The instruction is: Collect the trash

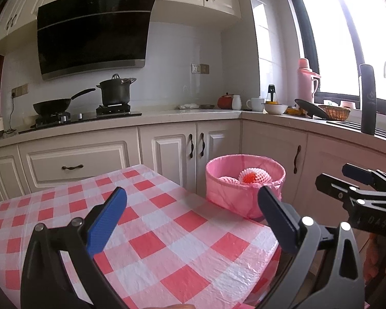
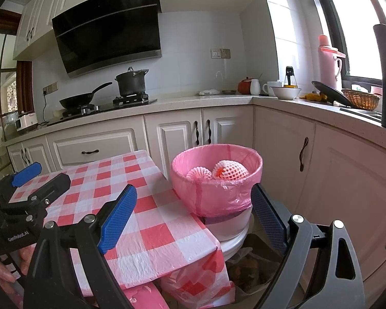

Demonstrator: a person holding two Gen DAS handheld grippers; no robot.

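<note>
The trash bin (image 2: pixel 216 180), lined with a pink bag, stands just off the far corner of the checked table (image 2: pixel 131 200), in front of the white cabinets (image 2: pixel 177 134). Inside the bin lie two foam fruit nets (image 2: pixel 229 171), one wrapped around something orange-red. The left gripper (image 1: pixel 190 213) hovers over the table on the near side of the bin, its fingers spread wide and holding nothing. The right gripper (image 2: pixel 193 213) hangs just before the bin, above the table's edge, fingers likewise released and empty. Beyond the bin, a wok (image 1: pixel 52 105) and pot (image 1: pixel 115 90) sit on the stove
</note>
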